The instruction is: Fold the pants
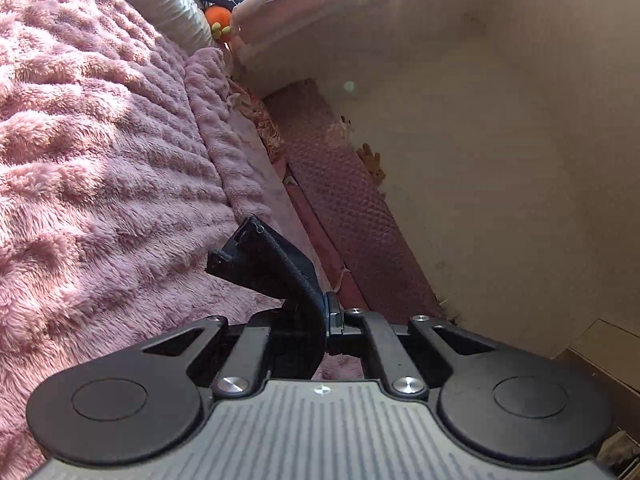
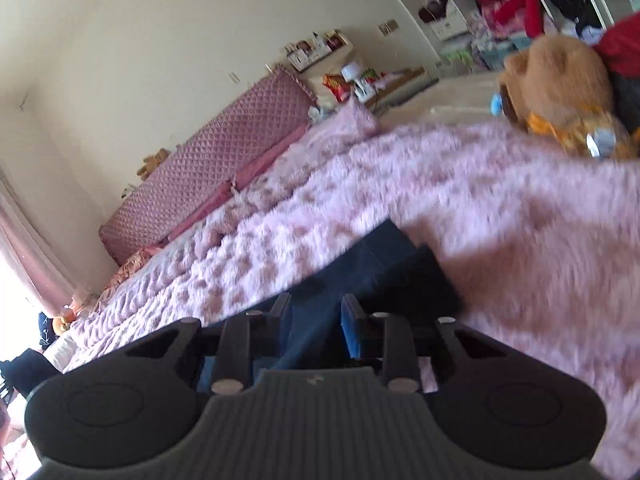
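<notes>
The pants are dark navy denim. In the left wrist view a folded edge of the pants [image 1: 268, 264] sticks up from my left gripper [image 1: 320, 316], which is shut on it just above the fluffy pink blanket [image 1: 100, 160]. In the right wrist view the pants [image 2: 384, 264] lie on the pink blanket [image 2: 500, 220] and run between the fingers of my right gripper [image 2: 314, 312]. Its jaws stand a little apart with the cloth between them. This view is motion-blurred.
A quilted pink headboard [image 2: 208, 160] stands against the cream wall [image 1: 500, 140]. A brown teddy bear [image 2: 560, 84] sits at the far right. An orange plush toy [image 1: 218, 20] and pillows lie near the window. Cluttered shelves [image 2: 520, 0] fill the back right.
</notes>
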The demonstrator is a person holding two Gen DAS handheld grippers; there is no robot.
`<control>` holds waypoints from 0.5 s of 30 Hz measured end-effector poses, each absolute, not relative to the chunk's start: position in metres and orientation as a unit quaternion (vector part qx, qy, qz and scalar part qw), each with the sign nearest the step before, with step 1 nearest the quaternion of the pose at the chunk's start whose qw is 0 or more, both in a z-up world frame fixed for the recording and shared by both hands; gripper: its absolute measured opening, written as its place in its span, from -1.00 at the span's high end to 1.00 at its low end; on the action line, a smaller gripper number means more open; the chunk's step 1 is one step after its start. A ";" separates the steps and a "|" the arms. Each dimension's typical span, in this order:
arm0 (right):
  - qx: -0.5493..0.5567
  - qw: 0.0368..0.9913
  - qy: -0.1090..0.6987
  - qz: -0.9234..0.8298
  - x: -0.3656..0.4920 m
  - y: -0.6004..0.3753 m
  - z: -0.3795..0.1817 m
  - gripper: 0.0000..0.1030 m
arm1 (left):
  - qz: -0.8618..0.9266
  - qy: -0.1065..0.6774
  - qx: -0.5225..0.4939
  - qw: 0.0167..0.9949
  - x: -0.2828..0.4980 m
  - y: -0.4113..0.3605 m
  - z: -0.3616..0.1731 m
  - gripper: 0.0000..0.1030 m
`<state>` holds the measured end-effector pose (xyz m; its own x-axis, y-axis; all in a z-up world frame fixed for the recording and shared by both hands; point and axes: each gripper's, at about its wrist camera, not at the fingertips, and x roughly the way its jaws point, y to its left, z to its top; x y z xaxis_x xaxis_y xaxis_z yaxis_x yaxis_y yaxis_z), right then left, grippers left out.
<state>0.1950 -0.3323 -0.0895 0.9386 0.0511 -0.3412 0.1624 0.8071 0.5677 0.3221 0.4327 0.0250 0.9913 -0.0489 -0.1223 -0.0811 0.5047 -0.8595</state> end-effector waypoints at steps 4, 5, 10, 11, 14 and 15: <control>0.322 0.927 0.192 0.006 0.222 -0.352 -0.087 0.51 | -0.030 0.080 -0.469 0.879 0.324 0.354 0.062 0.91; 0.314 0.925 0.212 0.022 0.229 -0.353 -0.093 0.51 | -0.037 0.088 -0.460 0.883 0.324 0.332 0.069 0.91; 0.288 0.919 0.268 0.023 0.241 -0.366 -0.125 0.91 | -0.071 0.122 -0.420 0.896 0.324 0.221 0.084 0.91; 0.275 0.922 0.272 0.015 0.241 -0.370 -0.125 1.00 | -0.076 0.124 -0.417 0.897 0.323 0.202 0.083 0.91; 0.220 0.940 0.256 -0.053 0.231 -0.381 -0.117 0.76 | -0.068 0.136 -0.418 0.895 0.316 0.144 0.075 0.91; 0.211 0.943 0.247 -0.068 0.224 -0.389 -0.114 0.76 | -0.070 0.139 -0.420 0.894 0.313 0.127 0.070 0.91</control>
<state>0.2240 -0.3894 -0.1144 0.8689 -0.0241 -0.4943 0.2324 0.9017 0.3646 0.3129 0.1274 0.0699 0.9515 -0.2425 -0.1893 0.0093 0.6378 -0.7701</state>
